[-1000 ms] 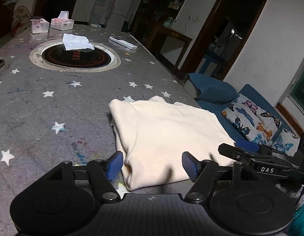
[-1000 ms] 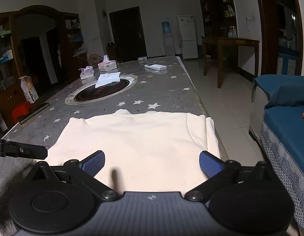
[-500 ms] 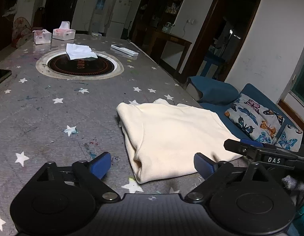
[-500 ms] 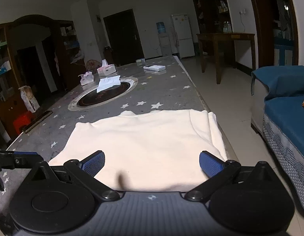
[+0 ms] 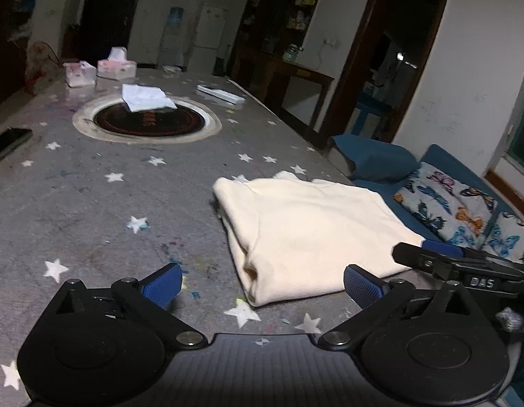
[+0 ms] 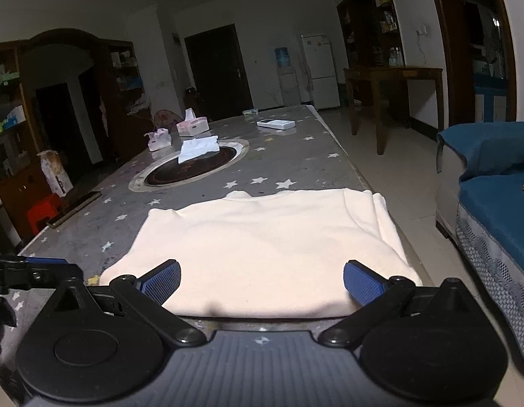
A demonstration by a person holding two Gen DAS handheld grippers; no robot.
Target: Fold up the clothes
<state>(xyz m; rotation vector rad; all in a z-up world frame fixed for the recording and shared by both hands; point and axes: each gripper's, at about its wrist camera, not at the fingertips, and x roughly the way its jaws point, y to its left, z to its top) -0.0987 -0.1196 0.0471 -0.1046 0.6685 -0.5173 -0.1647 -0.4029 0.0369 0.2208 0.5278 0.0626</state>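
Note:
A cream garment (image 5: 312, 227) lies folded flat on the grey star-patterned table (image 5: 92, 203), near its right edge. My left gripper (image 5: 262, 285) is open and empty, held above the table just short of the garment's near left corner. My right gripper (image 6: 262, 281) is open and empty, just short of the garment's (image 6: 262, 237) near edge. The right gripper also shows at the right of the left wrist view (image 5: 458, 264), and the left gripper at the left of the right wrist view (image 6: 31, 271).
A round dark hotplate (image 5: 150, 120) with a white cloth (image 5: 143, 96) sits mid-table. Two tissue boxes (image 5: 116, 68) and a white remote (image 5: 221, 93) lie beyond. A phone (image 5: 7, 140) lies at the left edge. A blue sofa (image 6: 499, 203) stands right of the table.
My left gripper opened wider and drew back and up from the garment's corner. My right gripper also drew back a little from the garment. The garment stayed flat.

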